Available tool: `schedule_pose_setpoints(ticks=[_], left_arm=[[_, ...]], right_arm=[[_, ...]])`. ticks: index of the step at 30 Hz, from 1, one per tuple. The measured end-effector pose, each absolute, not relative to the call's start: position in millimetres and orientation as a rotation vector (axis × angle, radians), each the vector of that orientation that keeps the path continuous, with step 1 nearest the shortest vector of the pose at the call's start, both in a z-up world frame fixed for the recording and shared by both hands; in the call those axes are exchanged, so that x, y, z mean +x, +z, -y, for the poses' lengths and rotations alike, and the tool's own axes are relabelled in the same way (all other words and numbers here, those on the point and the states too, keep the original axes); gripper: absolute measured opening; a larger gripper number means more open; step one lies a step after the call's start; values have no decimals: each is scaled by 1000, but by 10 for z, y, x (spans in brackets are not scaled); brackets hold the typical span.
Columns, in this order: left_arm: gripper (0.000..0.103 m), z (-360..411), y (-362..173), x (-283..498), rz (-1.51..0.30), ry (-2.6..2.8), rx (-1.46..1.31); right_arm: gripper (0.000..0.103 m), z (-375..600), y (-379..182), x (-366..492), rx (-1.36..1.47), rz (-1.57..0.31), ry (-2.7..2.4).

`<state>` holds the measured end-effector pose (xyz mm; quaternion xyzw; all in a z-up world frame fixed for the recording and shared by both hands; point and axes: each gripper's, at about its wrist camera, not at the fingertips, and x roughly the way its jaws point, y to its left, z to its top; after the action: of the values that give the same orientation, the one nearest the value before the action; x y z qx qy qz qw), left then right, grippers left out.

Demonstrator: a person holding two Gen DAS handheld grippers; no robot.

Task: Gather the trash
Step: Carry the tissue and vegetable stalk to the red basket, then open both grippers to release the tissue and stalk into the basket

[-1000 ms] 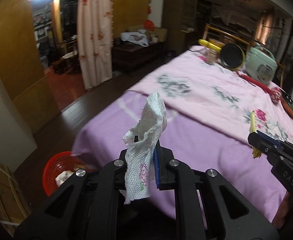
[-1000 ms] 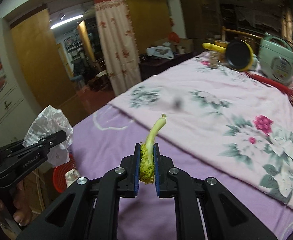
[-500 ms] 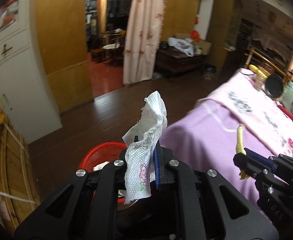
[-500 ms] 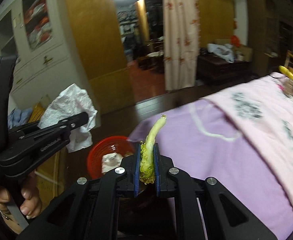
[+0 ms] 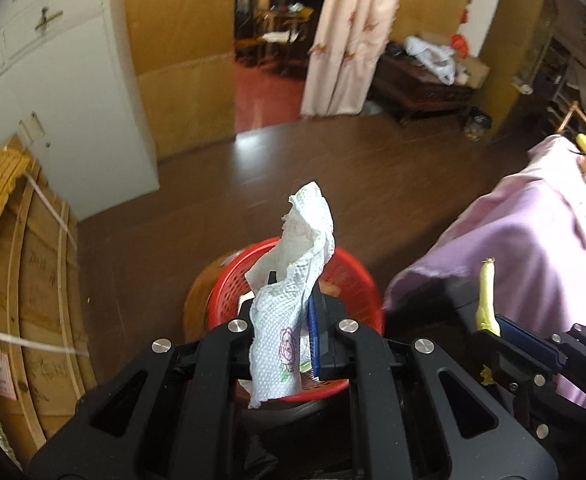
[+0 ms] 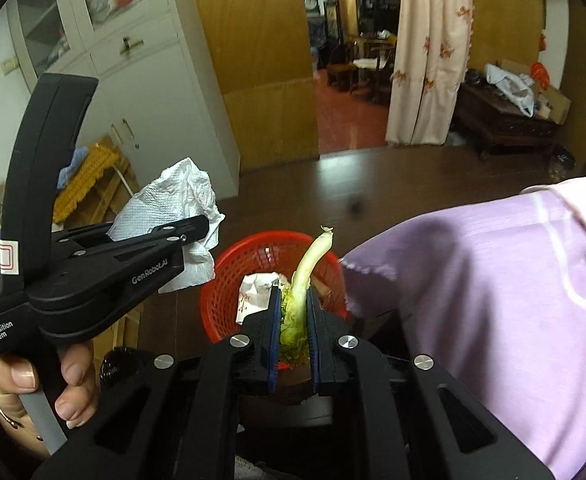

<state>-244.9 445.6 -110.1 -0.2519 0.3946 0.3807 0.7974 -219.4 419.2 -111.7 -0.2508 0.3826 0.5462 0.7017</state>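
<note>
Left gripper [image 5: 289, 344]: pinched a white tissue [image 5: 293, 280] between its blue-padded fingers [image 5: 313, 336]; the tissue stood up out of the grip and also hung down below it, a small flower print on its lower part.
Left gripper, right-wrist view [image 6: 189, 228]: seen from the side at the left, the crumpled tissue [image 6: 173, 216] bunched at its tip; a hand [image 6: 41, 384] gripped its handle.
Right gripper [image 6: 293, 320]: pressed on a vegetable stalk [image 6: 301, 292], leafy green end between the pads, pale stem curving up and to the right.
Right gripper, left-wrist view [image 5: 493, 326]: at the lower right, the stalk [image 5: 485, 300] upright at its tip.
Basket [image 5: 357, 288]: red, mesh-walled, on the floor [image 5: 373, 184] just beside the bed corner; in the left-wrist view it lay directly behind and below the tissue.
Basket, right-wrist view [image 6: 229, 288]: behind the stalk, with crumpled paper [image 6: 257, 288] already inside.
Tissue vs basket: held above the basket, not in it.
Stalk vs basket: held above the basket's near rim, not in it.
Bed [image 6: 473, 280]: purple cloth draped over the corner at the right.
Cabinet [image 6: 133, 72]: white, at the left wall.
Curtain [image 5: 353, 36]: pale, floral, by the doorway.
</note>
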Motion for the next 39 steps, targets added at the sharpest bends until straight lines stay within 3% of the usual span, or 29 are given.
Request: schedule_pose_setpoints(ticks=[11,39], left_arm=[[14,-4698,-1681,-2475,-957,850,-611],[14,-4737,-2176,-2290,-1087,865,-628]], right_arm=[[13,-4625,-1618,-2208,-639,-948,1210],[13,-4777,-2270,-2041,-650,-1103,1209]])
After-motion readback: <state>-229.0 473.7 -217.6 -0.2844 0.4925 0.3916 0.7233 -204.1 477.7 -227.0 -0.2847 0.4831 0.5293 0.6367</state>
